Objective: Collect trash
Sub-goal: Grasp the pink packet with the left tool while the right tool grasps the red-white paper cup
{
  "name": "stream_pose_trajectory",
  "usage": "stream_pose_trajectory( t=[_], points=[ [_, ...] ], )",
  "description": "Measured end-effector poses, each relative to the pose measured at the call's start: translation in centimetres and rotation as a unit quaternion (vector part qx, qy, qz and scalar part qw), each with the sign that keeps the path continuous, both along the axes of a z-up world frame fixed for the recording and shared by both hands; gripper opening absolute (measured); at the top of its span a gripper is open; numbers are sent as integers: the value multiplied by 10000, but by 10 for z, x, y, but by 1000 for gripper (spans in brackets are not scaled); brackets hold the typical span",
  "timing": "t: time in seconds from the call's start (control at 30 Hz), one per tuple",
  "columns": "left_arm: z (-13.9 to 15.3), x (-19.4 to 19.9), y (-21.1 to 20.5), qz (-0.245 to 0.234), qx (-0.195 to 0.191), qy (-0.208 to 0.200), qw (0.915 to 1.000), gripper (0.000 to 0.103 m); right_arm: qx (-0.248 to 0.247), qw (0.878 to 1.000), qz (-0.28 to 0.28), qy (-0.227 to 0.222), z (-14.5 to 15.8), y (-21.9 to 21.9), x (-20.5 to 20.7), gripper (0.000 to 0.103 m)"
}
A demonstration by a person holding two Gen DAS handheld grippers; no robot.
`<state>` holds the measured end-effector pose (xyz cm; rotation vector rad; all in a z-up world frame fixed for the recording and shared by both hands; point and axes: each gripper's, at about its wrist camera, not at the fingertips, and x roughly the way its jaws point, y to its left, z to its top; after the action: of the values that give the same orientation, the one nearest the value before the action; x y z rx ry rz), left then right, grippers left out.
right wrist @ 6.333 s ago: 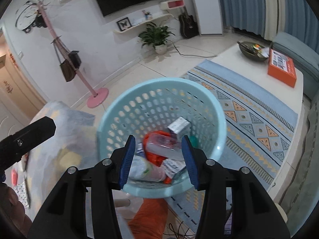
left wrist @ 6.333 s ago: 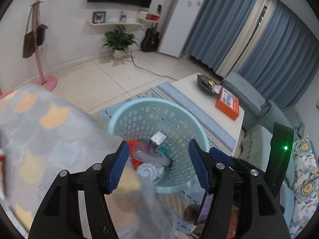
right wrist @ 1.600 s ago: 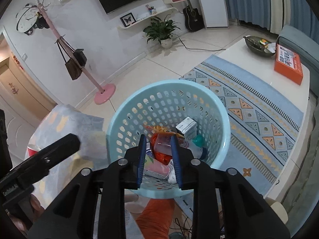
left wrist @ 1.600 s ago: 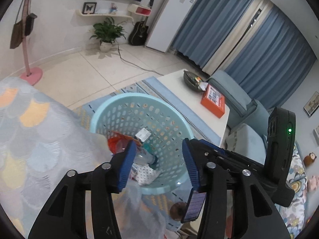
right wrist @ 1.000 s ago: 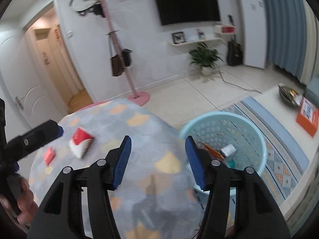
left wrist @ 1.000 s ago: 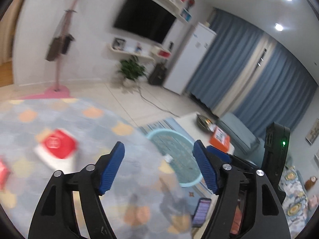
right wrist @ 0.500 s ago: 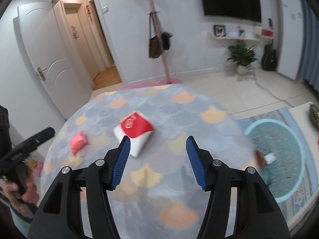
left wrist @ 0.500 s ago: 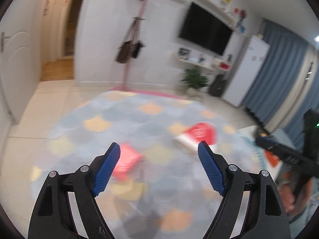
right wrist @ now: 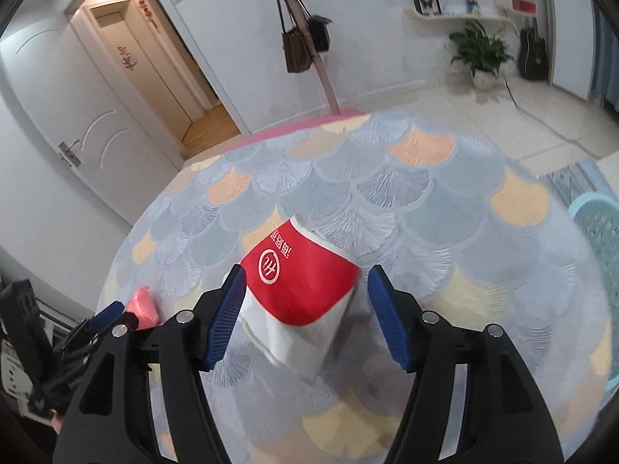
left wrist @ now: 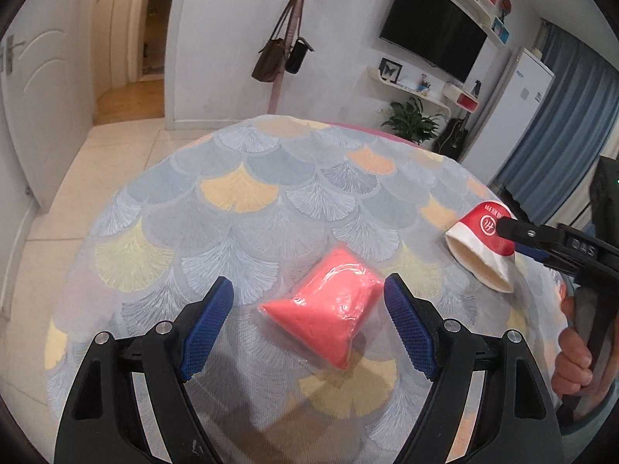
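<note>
We see a round table (left wrist: pixel 240 193) covered in a scallop-patterned cloth. Our left gripper (left wrist: pixel 309 321) hovers with its jaws wide apart on either side of a pink plastic-wrapped packet (left wrist: pixel 329 317) lying on the cloth, the pads not touching it. Our right gripper (right wrist: pixel 305 309) has its jaws opening around a crushed red-and-white paper cup (right wrist: pixel 305 290) lying on its side, near the packet. Nothing else lies between either gripper and its item. A pale blue perforated basket (right wrist: pixel 597 228) stands on the floor beyond the table's right edge. A coat stand (right wrist: pixel 305 38) with hanging bags rises behind the table.
</note>
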<state>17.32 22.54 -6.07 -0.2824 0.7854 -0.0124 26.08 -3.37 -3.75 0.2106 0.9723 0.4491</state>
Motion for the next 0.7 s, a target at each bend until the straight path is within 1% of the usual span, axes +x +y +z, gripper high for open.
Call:
stream_pose_trajectory(
  t=[0.1, 0.23, 0.33, 0.4, 0.47, 0.5, 0.57, 0.7],
  points=[
    [-5, 1, -7, -85, 174, 158, 9997, 75, 77, 9998, -74, 186, -9, 3, 6, 64],
    [-5, 0, -19, -128, 510, 171, 9985, 65, -15, 9999, -123, -15, -11, 9, 2, 71],
    [-6, -5, -26, -130, 756, 150, 9969, 60, -278, 9994, -126, -136, -11, 18, -1, 71],
    [-7, -5, -25, -117, 862, 137, 9961, 59, -398, 9990, -112, -188, -10, 21, -3, 71],
    [-6, -6, -26, -114, 908, 128, 9957, 58, -465, 9986, -84, -219, -10, 23, -4, 69],
    [-6, -7, -26, -151, 877, 123, 9960, 58, -481, 9986, -64, -230, -10, 23, -4, 65],
    [-6, -7, -26, -195, 844, 126, 9962, 57, -508, 9984, -21, -246, -10, 25, -5, 63],
    [-5, -9, -29, -198, 871, 112, 9959, 57, -417, 9987, 25, -295, -9, 22, -7, 53]
  ],
)
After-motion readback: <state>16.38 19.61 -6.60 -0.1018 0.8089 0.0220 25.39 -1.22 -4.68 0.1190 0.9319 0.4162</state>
